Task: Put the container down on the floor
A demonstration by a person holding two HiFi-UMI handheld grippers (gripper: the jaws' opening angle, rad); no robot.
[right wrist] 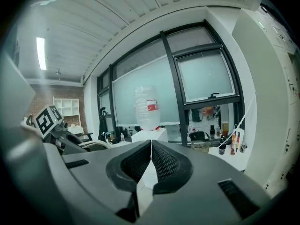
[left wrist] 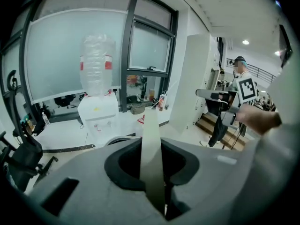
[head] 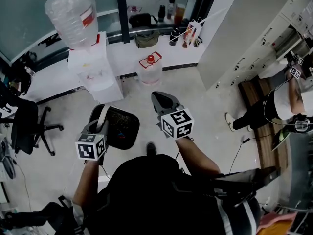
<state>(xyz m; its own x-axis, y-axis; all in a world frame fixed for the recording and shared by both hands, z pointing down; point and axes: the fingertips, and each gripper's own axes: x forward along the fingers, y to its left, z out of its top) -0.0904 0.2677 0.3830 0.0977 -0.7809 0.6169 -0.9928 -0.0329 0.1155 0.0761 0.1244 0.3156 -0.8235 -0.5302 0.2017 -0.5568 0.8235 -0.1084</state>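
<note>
1. The left gripper (head: 99, 123) (left wrist: 152, 149) had its jaws pinching a pale strip, seemingly the wall of the container (head: 121, 127) (left wrist: 150, 121).
2. The container, dark with a pale edge, hung in the air above the floor (head: 195, 97), just left of the right gripper (head: 161, 102) (right wrist: 151, 146).
3. The right gripper's jaws were pressed together with nothing between them.
4. A water dispenser (head: 95, 67) stood ahead by the window, well apart from the container.
</note>
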